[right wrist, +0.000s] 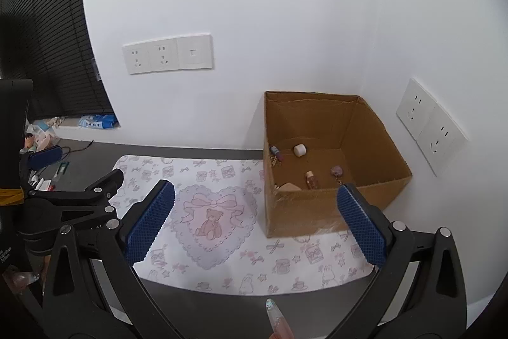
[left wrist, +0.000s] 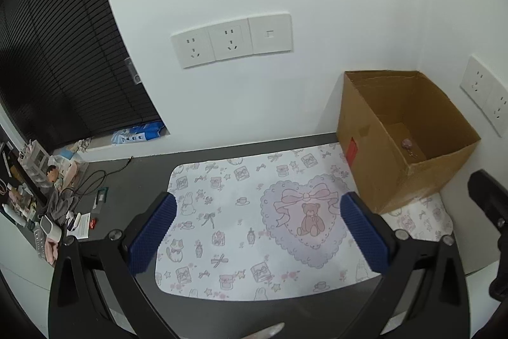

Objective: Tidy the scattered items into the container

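Observation:
A brown cardboard box (right wrist: 317,212) stands open-topped in the wall corner, on the right end of a patterned mat (right wrist: 222,259). Inside it lie a white jar (right wrist: 299,150), a small dark-capped bottle (right wrist: 275,151), an amber bottle (right wrist: 311,180), a pink charm (right wrist: 337,171) and a beige piece (right wrist: 289,187). My right gripper (right wrist: 256,223) is open just in front of the box with nothing between its blue pads. My left gripper (left wrist: 258,231) is open over the mat (left wrist: 241,212), left of the box (left wrist: 374,167), and holds nothing. The left view shows only the charm (left wrist: 407,144) inside.
White wall sockets (left wrist: 231,42) sit above the desk, with more on the right wall (right wrist: 428,129). Cables, boxes and small clutter (left wrist: 57,199) crowd the dark desk at the left under black blinds (left wrist: 57,37). A long pink fingernail (right wrist: 276,320) shows at the bottom edge.

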Available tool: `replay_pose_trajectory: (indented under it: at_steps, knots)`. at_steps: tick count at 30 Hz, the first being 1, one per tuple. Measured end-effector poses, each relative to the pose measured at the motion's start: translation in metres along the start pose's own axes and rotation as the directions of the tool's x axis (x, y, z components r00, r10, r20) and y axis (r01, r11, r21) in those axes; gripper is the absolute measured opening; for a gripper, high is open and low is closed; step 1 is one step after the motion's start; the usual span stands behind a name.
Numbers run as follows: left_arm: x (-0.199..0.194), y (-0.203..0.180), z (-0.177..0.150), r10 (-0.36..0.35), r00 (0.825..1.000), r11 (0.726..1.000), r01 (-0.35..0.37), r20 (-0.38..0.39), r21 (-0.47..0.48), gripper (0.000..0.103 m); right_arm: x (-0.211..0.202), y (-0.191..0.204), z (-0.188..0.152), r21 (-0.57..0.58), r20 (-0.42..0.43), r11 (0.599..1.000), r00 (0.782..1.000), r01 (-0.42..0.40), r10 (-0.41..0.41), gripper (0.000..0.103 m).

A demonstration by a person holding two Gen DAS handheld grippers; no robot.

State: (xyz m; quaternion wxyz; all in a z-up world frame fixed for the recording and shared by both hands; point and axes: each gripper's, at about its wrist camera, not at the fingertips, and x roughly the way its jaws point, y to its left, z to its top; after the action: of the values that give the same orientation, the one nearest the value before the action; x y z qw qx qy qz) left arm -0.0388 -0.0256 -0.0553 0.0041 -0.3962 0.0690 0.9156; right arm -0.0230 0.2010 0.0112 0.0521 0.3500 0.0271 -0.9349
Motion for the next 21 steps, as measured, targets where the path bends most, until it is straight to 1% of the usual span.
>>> replay_pose_trajectory:
  at_steps: [3, 5, 7, 11, 16, 21]
  knots:
    - [-0.011, 0.006, -0.006, 0.012, 1.0, 1.0, -0.012, -0.005, -0.011, 0.103, -0.013, 0.013, -0.004, -0.01, -0.006, 1.0, 1.0, 0.001, -0.001, 0.103]
    - [-0.02, 0.009, -0.01, 0.049, 0.999, 0.999, -0.048, 0.012, -0.022, 0.103, -0.018, 0.018, -0.006, -0.021, -0.015, 1.0, 1.0, 0.002, -0.003, 0.103]
    - [-0.029, 0.01, -0.014, 0.07, 0.997, 0.997, -0.069, 0.031, -0.029, 0.103, -0.024, 0.021, -0.007, -0.024, -0.018, 1.0, 1.0, -0.006, 0.006, 0.103]
    - [-0.043, 0.012, -0.019, 0.061, 0.998, 0.997, -0.06, 0.03, -0.047, 0.103, -0.033, 0.027, -0.009, -0.049, -0.014, 0.998, 1.0, -0.025, 0.025, 0.103]
    - [-0.057, 0.01, -0.02, 0.062, 0.997, 0.996, -0.059, 0.044, -0.065, 0.103, -0.046, 0.028, -0.01, -0.071, 0.001, 0.997, 1.0, -0.019, 0.019, 0.103]
    - [-0.066, 0.006, -0.021, 0.046, 0.997, 0.996, -0.042, 0.056, -0.079, 0.103, -0.057, 0.025, -0.009, -0.08, 0.011, 0.997, 1.0, -0.006, 0.007, 0.103]
